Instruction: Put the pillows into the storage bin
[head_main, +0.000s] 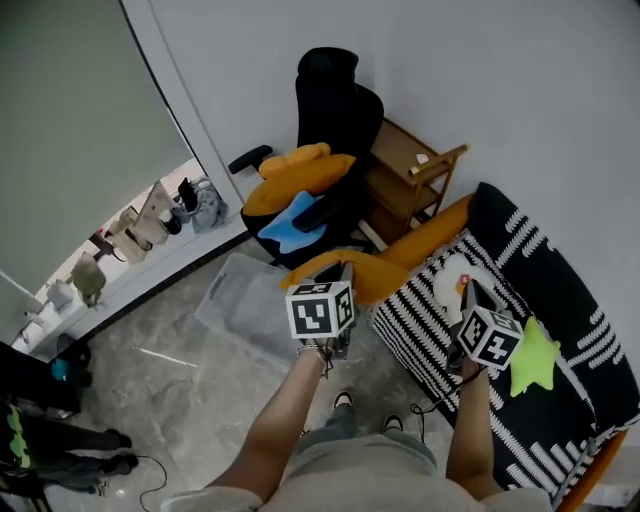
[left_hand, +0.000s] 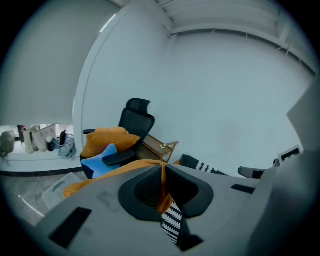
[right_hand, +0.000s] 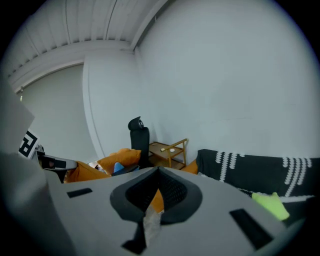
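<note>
While the left gripper (left_hand: 162, 166) pinches the orange pillow (head_main: 375, 279) near the clear storage bin (head_main: 240, 300), the right gripper (right_hand: 158, 171) hangs, jaws together, over the striped sofa (head_main: 560, 300).

Open floor (head_main: 170, 400) left of the storage bin (head_main: 240, 300) is giving free passage. Office chair (head_main: 335, 100) and wooden side table (head_main: 405, 170) are crowding the far side; orange pillow (head_main: 375, 275) is sitting at the bin's right edge, sofa (head_main: 435, 228) closing off the right

Bin (head_main: 240, 300) seemingly translucent; orange pillow (head_main: 375, 280); blue pillow (head_main: 288, 222); sofa (head_main: 580, 300) black-white striped.
</note>
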